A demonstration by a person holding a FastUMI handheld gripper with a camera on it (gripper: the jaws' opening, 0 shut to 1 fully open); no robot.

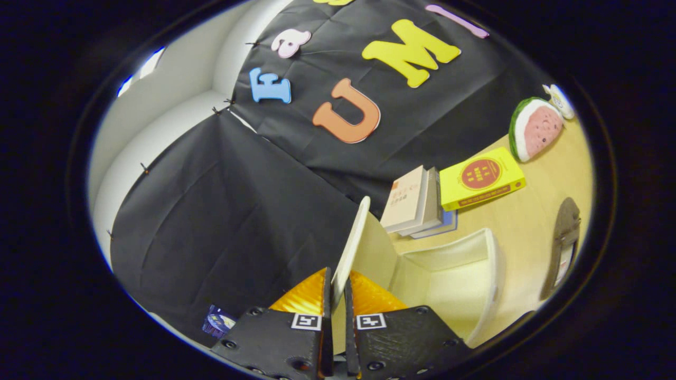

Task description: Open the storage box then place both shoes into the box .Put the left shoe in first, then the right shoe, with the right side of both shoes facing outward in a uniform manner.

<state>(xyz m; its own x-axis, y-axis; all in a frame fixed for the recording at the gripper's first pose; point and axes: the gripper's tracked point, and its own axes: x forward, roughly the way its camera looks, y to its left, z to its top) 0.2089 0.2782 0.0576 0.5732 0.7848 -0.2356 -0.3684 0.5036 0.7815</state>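
Gripper (337,295) jaws clamping raised box lid (353,243), box (483,285) open

A black cloth (232,211) covers most of the booth's wall, from about 7 o'clock round to 2 o'clock, and it shows creases and fold lines. It hangs in two panels that meet along a slanted seam, and small dark clips hold its edge. Behind the cloth, at 10 to 11 o'clock, stands a plain white wall (174,79), smooth and curved by the lens. A bright bluish patch of light (150,63) sits high on this wall at 10 o'clock. At 3 to 4 o'clock lies a pale wooden table top (528,221), light yellow in colour, evenly lit and meeting the black cloth at its far edge.
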